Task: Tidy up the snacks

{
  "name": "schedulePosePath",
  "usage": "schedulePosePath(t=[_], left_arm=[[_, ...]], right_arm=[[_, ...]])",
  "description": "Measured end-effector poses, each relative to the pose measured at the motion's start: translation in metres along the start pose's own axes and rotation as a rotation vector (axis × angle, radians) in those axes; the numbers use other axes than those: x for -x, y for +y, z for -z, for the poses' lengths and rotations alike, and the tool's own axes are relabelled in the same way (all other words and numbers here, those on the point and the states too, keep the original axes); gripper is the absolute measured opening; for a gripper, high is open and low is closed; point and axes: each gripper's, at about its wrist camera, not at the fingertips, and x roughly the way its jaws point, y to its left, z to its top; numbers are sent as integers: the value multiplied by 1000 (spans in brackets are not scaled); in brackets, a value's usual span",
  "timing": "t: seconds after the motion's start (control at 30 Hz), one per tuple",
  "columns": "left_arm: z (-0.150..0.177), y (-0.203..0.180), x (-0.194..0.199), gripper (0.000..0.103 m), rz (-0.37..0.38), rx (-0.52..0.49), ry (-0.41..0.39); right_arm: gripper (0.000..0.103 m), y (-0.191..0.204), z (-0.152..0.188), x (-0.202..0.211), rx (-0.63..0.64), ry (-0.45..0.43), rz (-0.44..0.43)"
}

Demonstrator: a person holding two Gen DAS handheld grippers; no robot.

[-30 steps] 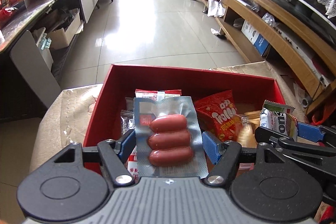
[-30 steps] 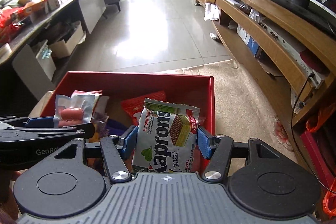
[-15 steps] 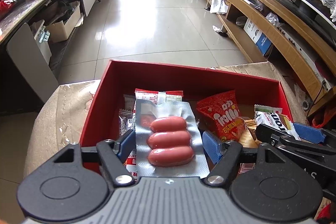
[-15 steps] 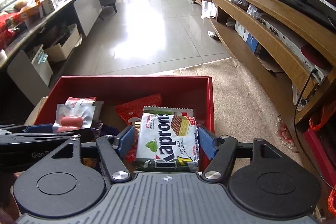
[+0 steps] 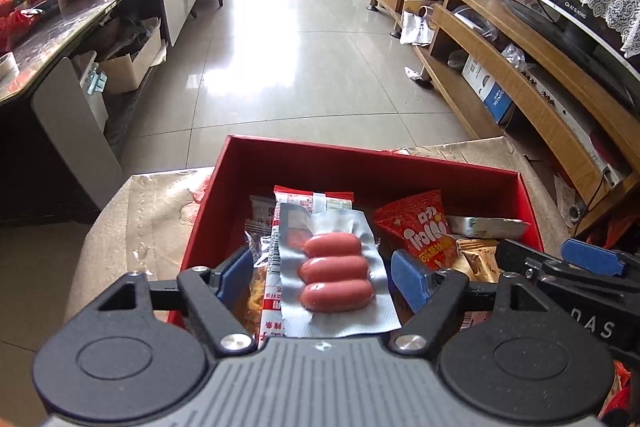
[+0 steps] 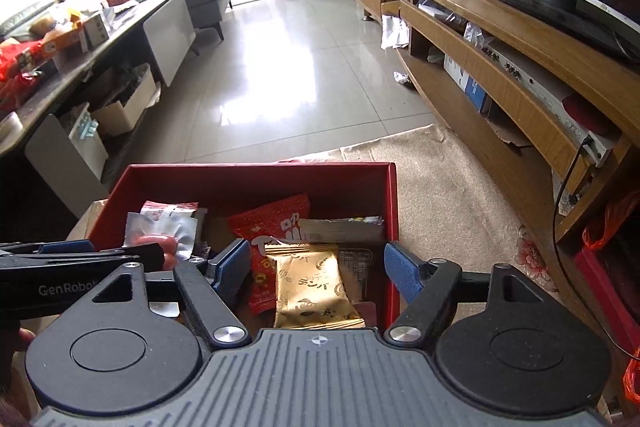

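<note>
A red box (image 5: 360,151) (image 6: 260,167) holds several snack packs. My left gripper (image 5: 322,273) hangs over its left half with its jaws opening. The sausage pack (image 5: 336,275) (image 6: 160,231) lies flat on other packs between the blue pads, which stand clear of it. My right gripper (image 6: 316,265) is over the right half, its jaws opening too, with nothing gripped. A gold packet (image 6: 312,287) lies below it. The wafer pack (image 6: 340,225) (image 5: 484,227) rests in the box beyond, beside a red gummy bag (image 5: 416,227) (image 6: 276,223).
The box sits on a beige cloth-covered surface (image 5: 152,219) (image 6: 440,187). A wooden TV cabinet (image 5: 520,67) runs along the right and a dark cluttered counter (image 5: 60,27) along the left, with tiled floor (image 5: 300,47) between them.
Both grippers' jaws have widened. The wafer pack has left the right gripper and dropped into the box. The sausage pack has settled onto the snacks, free of the left pads.
</note>
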Motion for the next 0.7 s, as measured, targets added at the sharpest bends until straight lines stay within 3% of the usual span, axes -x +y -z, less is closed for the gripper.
schedulePosePath(t=[0.27, 0.37, 0.7], left_arm=[[3, -2, 12, 74, 10, -4, -12], [9, -3, 17, 78, 5, -13, -16], [48, 3, 33, 79, -23, -38, 6]], right_arm=[[81, -6, 3, 23, -30, -37, 12], [82, 0, 10, 29, -13, -44, 39], [84, 6, 40, 46, -2, -17, 100]])
